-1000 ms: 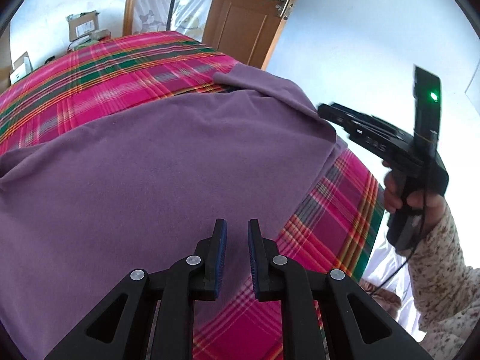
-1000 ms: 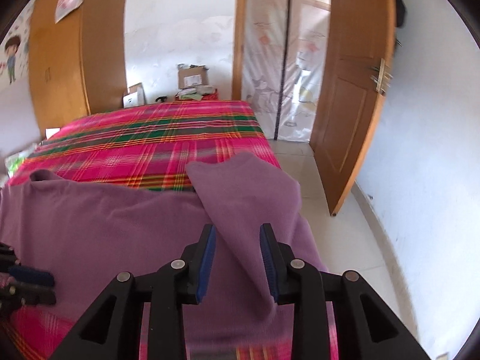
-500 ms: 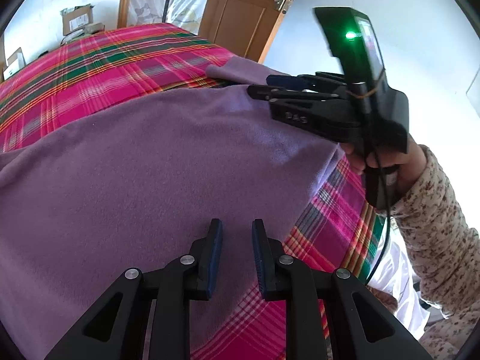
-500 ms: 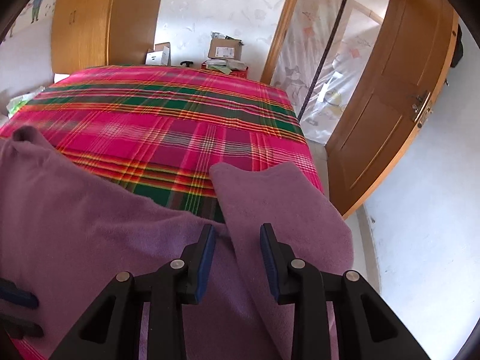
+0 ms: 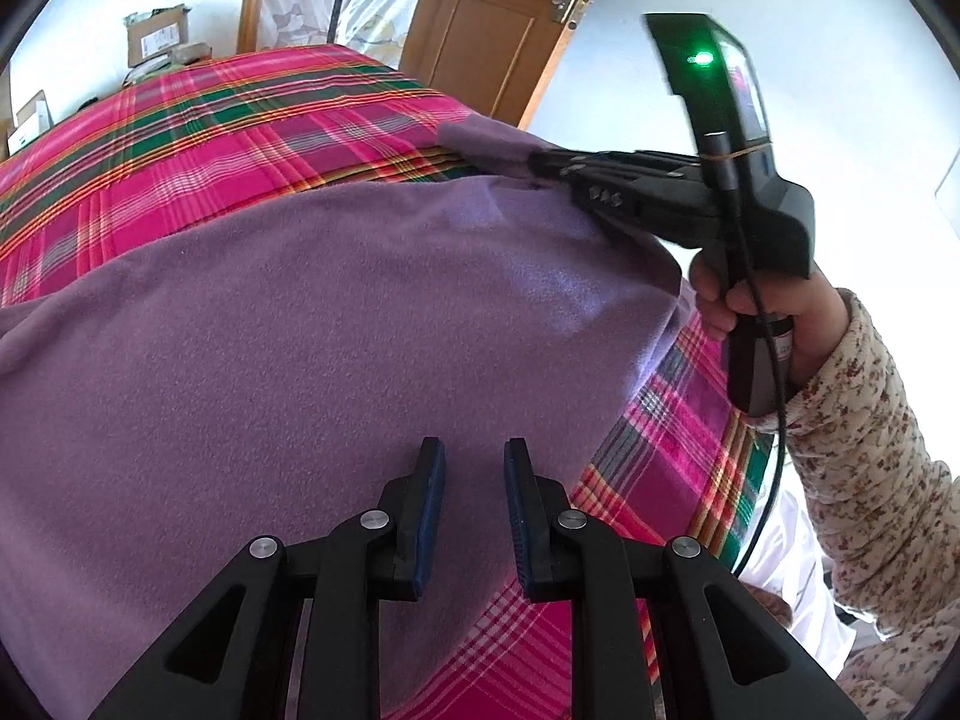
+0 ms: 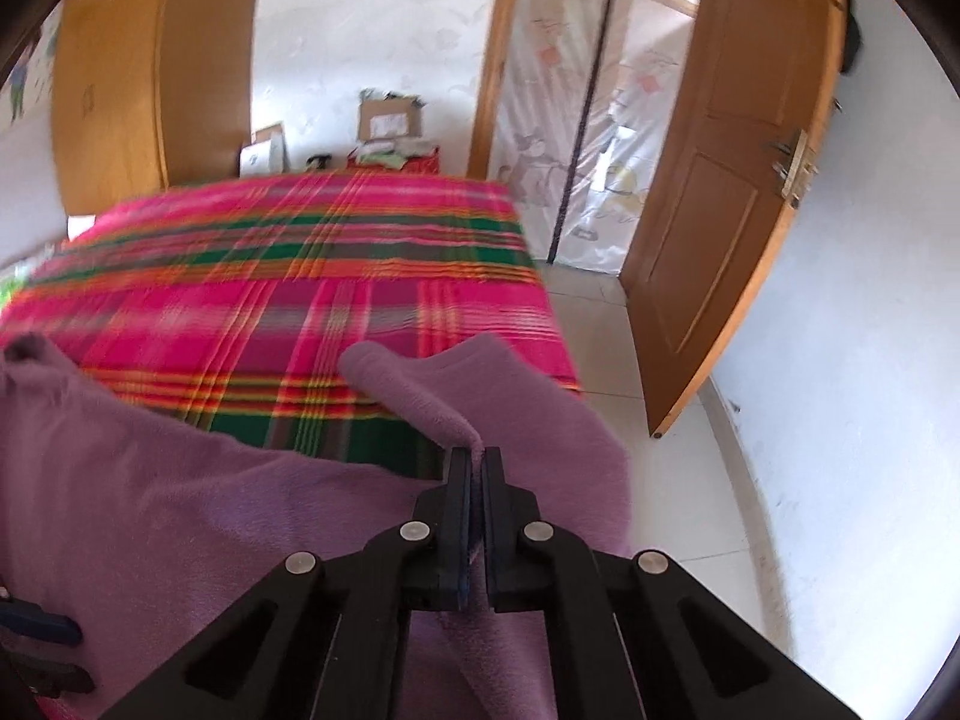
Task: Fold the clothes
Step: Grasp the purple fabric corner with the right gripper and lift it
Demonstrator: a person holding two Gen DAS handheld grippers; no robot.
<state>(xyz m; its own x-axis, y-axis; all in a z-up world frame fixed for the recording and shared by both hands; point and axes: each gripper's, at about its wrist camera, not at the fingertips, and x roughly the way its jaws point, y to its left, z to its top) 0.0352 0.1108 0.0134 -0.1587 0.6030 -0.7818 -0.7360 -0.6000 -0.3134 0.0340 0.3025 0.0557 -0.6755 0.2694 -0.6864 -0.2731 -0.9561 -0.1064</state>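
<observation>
A purple fleece garment (image 5: 300, 330) lies spread on the plaid bed sheet (image 5: 240, 120). My left gripper (image 5: 474, 468) hovers just over its near hem, open by a narrow gap, with no cloth pinched between the pads. My right gripper (image 6: 477, 462) is shut on the folded edge of the garment's sleeve (image 6: 480, 384), which lies toward the bed's right edge. In the left wrist view the right gripper (image 5: 540, 162) reaches in from the right with its tips on that sleeve. The purple body (image 6: 180, 510) fills the lower left of the right wrist view.
A person's hand in a floral sleeve (image 5: 870, 450) holds the right gripper's handle. The bed's right edge (image 6: 558, 336) drops to a tiled floor (image 6: 672, 480). An open wooden door (image 6: 720, 210) stands to the right. Cardboard boxes (image 6: 390, 120) sit beyond the bed.
My right gripper has moved forward to the sleeve and its jaws have shut on the sleeve's edge. The left gripper has stayed in place over the hem.
</observation>
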